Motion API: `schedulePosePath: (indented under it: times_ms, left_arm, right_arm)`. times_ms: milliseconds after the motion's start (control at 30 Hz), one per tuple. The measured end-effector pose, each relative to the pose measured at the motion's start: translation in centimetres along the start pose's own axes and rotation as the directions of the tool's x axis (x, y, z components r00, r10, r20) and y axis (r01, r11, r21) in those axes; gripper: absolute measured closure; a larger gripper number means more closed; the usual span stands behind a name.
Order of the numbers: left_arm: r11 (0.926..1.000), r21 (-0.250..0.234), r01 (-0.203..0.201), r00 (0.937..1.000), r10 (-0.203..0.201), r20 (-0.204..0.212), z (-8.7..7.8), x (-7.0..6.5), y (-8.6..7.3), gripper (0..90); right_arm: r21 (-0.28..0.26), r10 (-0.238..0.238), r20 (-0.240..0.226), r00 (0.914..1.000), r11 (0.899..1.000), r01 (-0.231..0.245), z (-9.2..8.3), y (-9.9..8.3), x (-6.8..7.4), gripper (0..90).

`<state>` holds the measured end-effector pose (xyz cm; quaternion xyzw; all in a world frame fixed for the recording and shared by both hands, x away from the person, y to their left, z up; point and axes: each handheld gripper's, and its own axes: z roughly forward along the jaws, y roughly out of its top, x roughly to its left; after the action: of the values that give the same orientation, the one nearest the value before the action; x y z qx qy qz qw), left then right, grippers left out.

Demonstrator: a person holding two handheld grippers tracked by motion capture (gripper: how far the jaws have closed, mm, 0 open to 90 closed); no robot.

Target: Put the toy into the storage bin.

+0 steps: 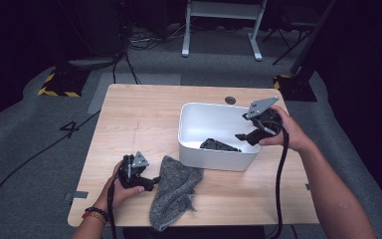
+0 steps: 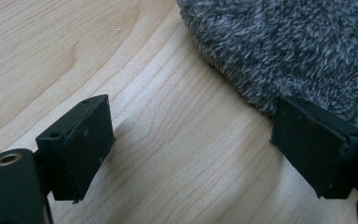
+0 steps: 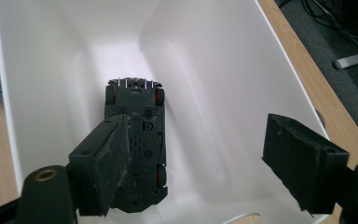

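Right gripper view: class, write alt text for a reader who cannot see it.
A black toy car lies upside down on the floor of a white bin. The open jaws of the right gripper hang above it, holding nothing. The wooden table shows past the bin's rim.

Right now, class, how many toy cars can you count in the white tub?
1. A black toy car lies upside down on the floor of the white tub, below the open right gripper; no other car shows inside.
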<state>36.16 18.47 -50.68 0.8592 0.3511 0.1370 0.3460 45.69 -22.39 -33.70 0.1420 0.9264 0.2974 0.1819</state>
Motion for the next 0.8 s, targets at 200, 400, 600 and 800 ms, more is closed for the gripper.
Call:
schedulePosePath:
  times_ms: [200,400,600,800]
  left_arm:
    - [1.0,0.0,0.0,1.0,0.0,0.0,0.0,0.0,0.0,13.0]
    - [1.0,-0.002,0.006,1.0,-0.006,0.0,0.0,-0.1,0.0,13.3]
    - [1.0,0.001,0.002,1.0,-0.002,0.001,0.0,-0.1,0.0,13.4]
    - [1.0,0.001,0.001,1.0,-0.001,0.001,0.0,-0.1,0.0,13.4]
  right_arm:
    - [-0.064,0.01,0.019,0.9998,0.998,-0.009,-1.2,-0.8,0.5,24.6]
    - [-0.119,0.041,0.043,0.9982,0.992,-0.036,-2.4,-1.6,1.1,23.1]
    - [-0.164,0.062,0.065,0.996,0.985,-0.05,-3.8,-2.6,1.6,22.1]
    - [-0.192,0.082,0.092,0.9923,0.979,-0.063,-5.1,-3.8,2.2,22.2]
